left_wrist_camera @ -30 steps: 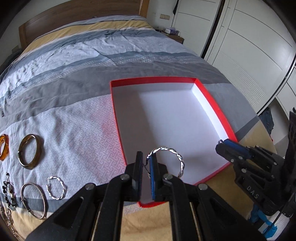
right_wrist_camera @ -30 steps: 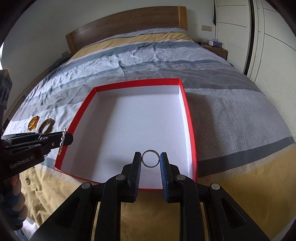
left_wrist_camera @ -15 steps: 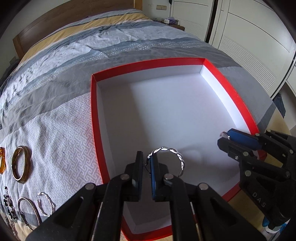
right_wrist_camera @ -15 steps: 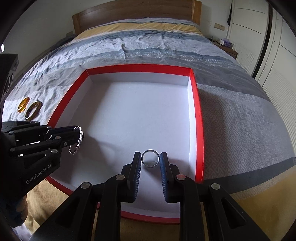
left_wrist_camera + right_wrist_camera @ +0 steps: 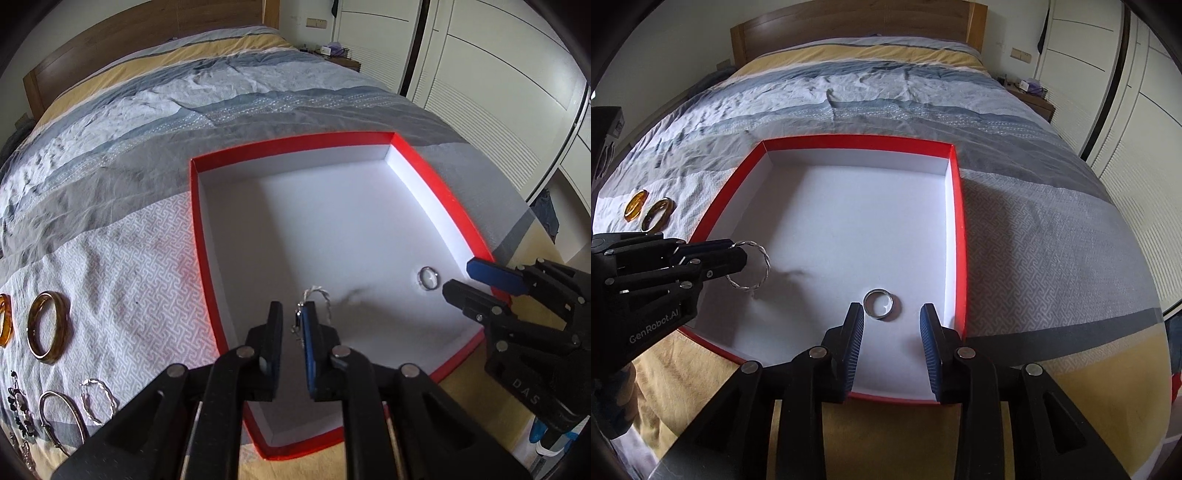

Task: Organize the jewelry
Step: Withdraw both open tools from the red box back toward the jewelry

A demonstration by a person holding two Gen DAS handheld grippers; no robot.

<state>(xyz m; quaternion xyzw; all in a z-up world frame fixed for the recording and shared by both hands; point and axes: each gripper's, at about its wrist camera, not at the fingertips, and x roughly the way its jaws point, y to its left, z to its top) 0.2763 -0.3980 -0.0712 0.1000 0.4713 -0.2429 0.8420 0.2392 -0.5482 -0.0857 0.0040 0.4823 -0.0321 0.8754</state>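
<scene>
A red-edged box with a white floor (image 5: 436, 177) (image 5: 956, 206) lies on the bed. My right gripper (image 5: 891, 325) is open, and a plain silver ring (image 5: 878, 302) (image 5: 428, 277) lies flat on the box floor just ahead of its fingers. My left gripper (image 5: 291, 321) (image 5: 738, 254) has opened over the box's near left part; the twisted silver bangle (image 5: 317, 301) (image 5: 750, 266) still hangs at its blue right finger, apparently slipping free.
On the bedspread left of the box lie an amber bangle (image 5: 48, 326) (image 5: 657, 218), an orange ring (image 5: 635, 205), a second twisted bangle (image 5: 98, 400), a plain silver bangle (image 5: 61, 417) and dark beaded jewelry (image 5: 18, 410). White wardrobe doors (image 5: 498, 74) stand at the right.
My right gripper opened and dropped the silver ring onto the box floor. My left gripper opened its jaws, and the twisted bangle turned and now hangs off one finger.
</scene>
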